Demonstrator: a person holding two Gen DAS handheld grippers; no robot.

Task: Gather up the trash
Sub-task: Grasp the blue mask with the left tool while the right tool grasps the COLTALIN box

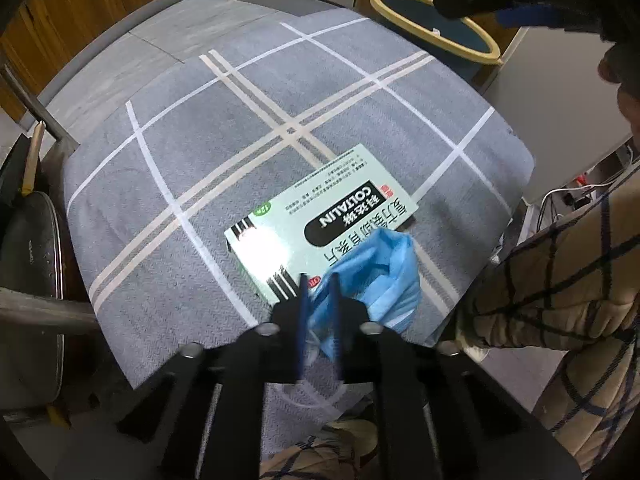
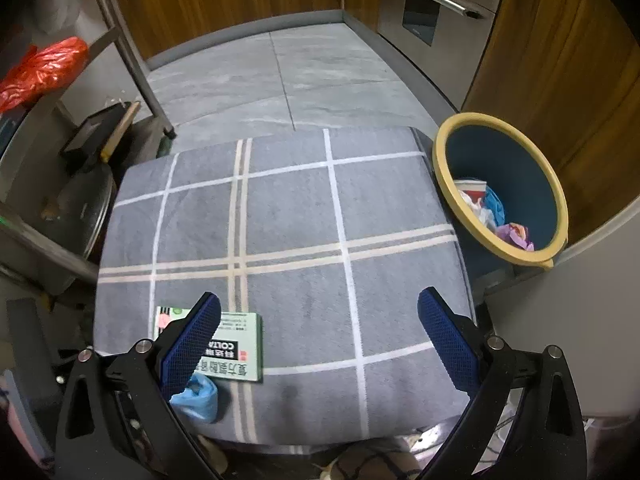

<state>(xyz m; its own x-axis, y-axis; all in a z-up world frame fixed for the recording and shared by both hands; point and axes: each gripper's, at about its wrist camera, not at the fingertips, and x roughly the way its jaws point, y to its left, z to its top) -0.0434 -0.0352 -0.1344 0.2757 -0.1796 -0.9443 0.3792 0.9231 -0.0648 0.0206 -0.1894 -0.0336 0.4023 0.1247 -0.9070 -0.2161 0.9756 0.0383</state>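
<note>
Now my left claw (image 1: 320, 280) pinches the crumpled blue face mask (image 1: 372, 264) by the grey checked cushion's (image 1: 224, 120) near edge. My right claw (image 2: 320, 336) is wide. Next, lift it to the yellow-rimmed blue bin (image 2: 520, 184).

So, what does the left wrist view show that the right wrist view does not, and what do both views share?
Only the left wrist view shows the left tool shut on the crumpled blue mask, and a sleeve in a checked pattern at the right edge.

Only the right wrist view shows the right tool open and empty, the trash already inside the bin, and the red plastic bags.

Both show the grey checked cloth, the green medicine box, the blue mask and the bin with a yellow rim.
</note>
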